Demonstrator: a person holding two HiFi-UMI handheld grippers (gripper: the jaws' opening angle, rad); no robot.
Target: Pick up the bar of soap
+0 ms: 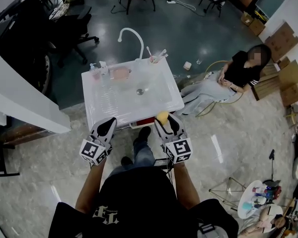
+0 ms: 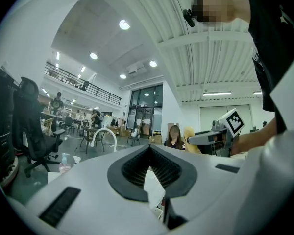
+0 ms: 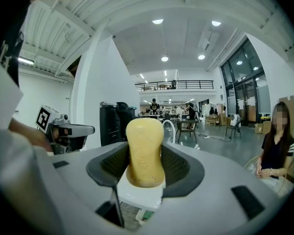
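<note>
While the right gripper clamps the yellow, rounded bar of soap between its jaws, the left gripper has its jaws together on nothing. Both hang at the near edge of the white sink unit. The soap looks picked up, though I can't be sure it clears the rim. Any further lift calls for a firm, even squeeze. Only the head view shows the pinkish item at the far edge.

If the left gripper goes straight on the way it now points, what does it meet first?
Probably nothing near. The left gripper points about level over the white sink; the faucet stands left of its line, the right gripper to the right. Depth is hard to judge.
</note>
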